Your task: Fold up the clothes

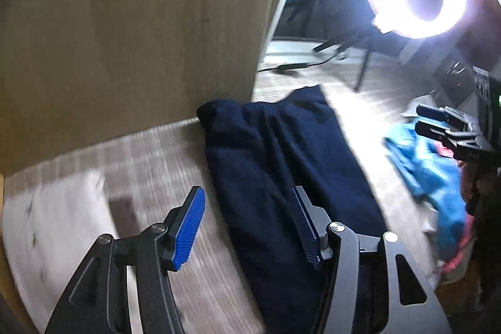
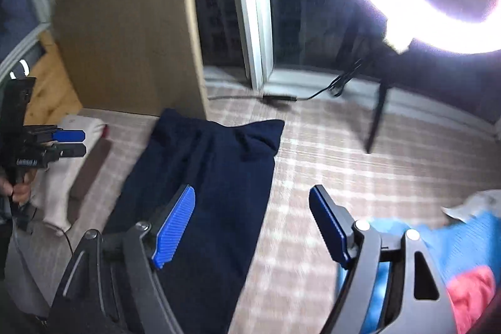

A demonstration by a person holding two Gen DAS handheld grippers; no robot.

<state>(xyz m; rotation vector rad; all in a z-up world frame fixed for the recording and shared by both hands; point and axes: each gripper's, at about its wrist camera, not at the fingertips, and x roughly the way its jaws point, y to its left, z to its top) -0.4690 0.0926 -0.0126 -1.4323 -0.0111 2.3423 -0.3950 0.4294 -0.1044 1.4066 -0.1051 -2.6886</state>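
While above navy garment (image 1: 281,165) | left hand-held gripper (image 1: 250,224) spread, empty | right hand-held gripper (image 2: 250,227) spread, empty

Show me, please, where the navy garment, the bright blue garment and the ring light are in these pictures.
navy garment (image 1: 281,158): left wrist view, middle of the folded cloth.
bright blue garment (image 1: 429,171): left wrist view, its upper crumpled part.
ring light (image 1: 385,5): left wrist view, left side of the glowing ring.

Home room, checked carpet (image 2: 360,177), clothes pile (image 1: 432,177)
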